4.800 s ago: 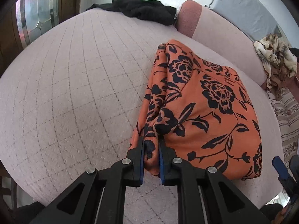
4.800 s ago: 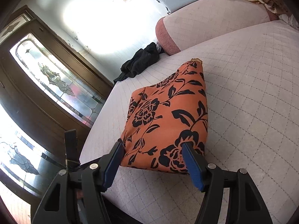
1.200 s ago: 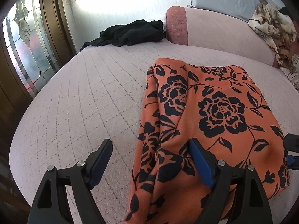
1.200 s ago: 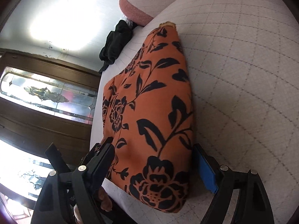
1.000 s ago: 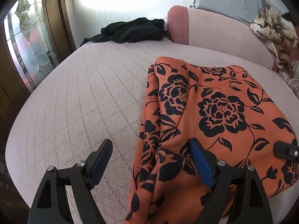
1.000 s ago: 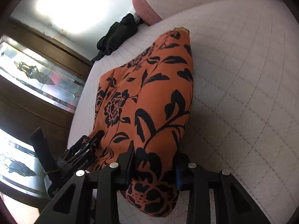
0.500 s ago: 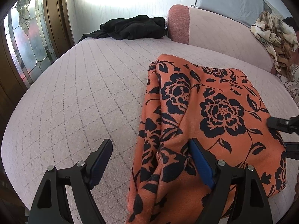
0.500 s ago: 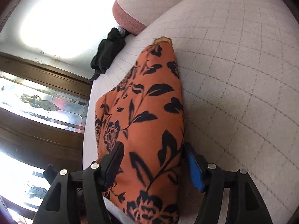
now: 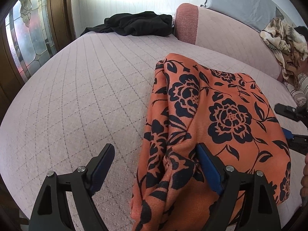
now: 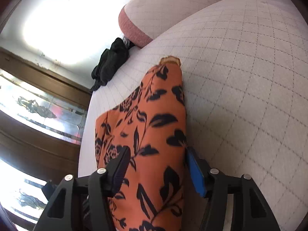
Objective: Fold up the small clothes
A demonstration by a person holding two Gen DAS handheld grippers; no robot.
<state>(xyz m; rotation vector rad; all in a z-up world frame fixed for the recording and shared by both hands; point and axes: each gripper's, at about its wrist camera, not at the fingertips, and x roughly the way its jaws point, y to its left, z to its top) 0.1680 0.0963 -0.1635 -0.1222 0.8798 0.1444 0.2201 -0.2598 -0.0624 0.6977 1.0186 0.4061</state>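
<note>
Down at the bottom of both frames the orange floral garment [image 9: 221, 115] lies folded on the bed [image 9: 77, 96], left gripper [image 9: 156, 165] wide open, right gripper [image 10: 156, 167] opening around its edge, so a snagged pad could probably drag the fold apart.

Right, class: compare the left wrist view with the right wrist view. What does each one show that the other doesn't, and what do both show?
Only the left wrist view: a grey pillow, a crumpled beige patterned cloth, and the right gripper at the garment's far edge.

Only the right wrist view: the garment's tan ribbed hem.

Both: the folded orange floral garment on the quilted bed, a black garment, stained-glass panels, and the left gripper open; the right's jaws are opening around the fabric.
</note>
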